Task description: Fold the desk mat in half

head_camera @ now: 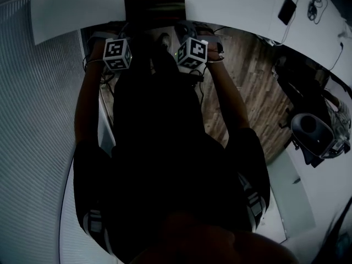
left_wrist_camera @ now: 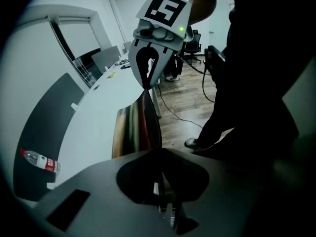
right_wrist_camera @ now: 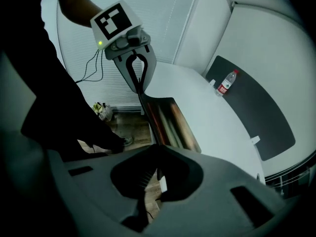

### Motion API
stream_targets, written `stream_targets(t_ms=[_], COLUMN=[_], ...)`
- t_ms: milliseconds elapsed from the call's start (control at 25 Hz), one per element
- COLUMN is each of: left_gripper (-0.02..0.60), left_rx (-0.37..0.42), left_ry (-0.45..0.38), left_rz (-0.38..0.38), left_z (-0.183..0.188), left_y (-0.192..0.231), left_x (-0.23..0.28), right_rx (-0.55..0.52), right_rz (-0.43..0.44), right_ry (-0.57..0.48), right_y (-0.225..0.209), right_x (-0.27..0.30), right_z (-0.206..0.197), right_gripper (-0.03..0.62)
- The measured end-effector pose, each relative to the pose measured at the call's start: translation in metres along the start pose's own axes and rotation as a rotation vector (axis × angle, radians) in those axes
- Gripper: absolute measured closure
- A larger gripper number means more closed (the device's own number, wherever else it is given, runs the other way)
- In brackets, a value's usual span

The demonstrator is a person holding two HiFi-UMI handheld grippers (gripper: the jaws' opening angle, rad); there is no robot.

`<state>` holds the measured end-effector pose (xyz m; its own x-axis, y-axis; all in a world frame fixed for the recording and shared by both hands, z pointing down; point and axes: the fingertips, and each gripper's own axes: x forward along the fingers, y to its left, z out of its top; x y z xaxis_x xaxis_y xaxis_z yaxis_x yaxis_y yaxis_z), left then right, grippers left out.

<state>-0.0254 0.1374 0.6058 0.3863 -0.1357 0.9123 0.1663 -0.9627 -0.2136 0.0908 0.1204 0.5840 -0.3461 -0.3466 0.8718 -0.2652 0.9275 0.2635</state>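
The desk mat [head_camera: 154, 5] is a dark, glossy sheet lying on the white desk [head_camera: 77, 10]; its near edge is raised off the desk's edge. My left gripper [head_camera: 131, 33] and my right gripper [head_camera: 185, 32] each pinch one near corner. In the left gripper view the mat [left_wrist_camera: 134, 127] runs from my own shut jaws [left_wrist_camera: 165, 204] up to the right gripper [left_wrist_camera: 147, 85], shut on the edge. The right gripper view mirrors this: the mat [right_wrist_camera: 170, 122] stretches between my jaws [right_wrist_camera: 159, 179] and the left gripper [right_wrist_camera: 139, 90].
A water bottle [right_wrist_camera: 226, 82] stands by a dark grey pad [right_wrist_camera: 256, 107] further along the desk. A phone [head_camera: 287, 10] and cables lie on another desk at the right. An office chair [head_camera: 313, 131] stands on the wooden floor [head_camera: 247, 87]. The person's dark clothing fills the middle of the head view.
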Motion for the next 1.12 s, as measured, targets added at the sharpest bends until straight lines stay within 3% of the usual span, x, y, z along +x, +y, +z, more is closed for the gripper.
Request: stream_targets(t_ms=[360, 640, 840, 1120], left_gripper=[0.568, 0.568, 0.568, 0.568], left_rx=[-0.117, -0.134, -0.200, -0.197], left_ry=[-0.114, -0.143, -0.176, -0.193], left_rz=[-0.225, -0.355, -0.438, -0.443], left_z=[0.010, -0.007, -0.030, -0.057], left_y=[0.028, 0.042, 0.066, 0.100], left_x=[-0.035, -0.039, -0.043, -0.042], right_rx=[0.032, 0.085, 0.136, 0.192], right_rz=[0.202, 0.301, 0.356, 0.409], right_ry=[0.010, 0.056, 0.078, 0.107], right_y=[-0.027, -0.041, -0.060, -0.078], right_x=[-0.022, -0.010, 0.010, 0.040], right_z=[0.017, 0.034, 0.051, 0.064], right_gripper=[0.583, 0.583, 0.583, 0.583])
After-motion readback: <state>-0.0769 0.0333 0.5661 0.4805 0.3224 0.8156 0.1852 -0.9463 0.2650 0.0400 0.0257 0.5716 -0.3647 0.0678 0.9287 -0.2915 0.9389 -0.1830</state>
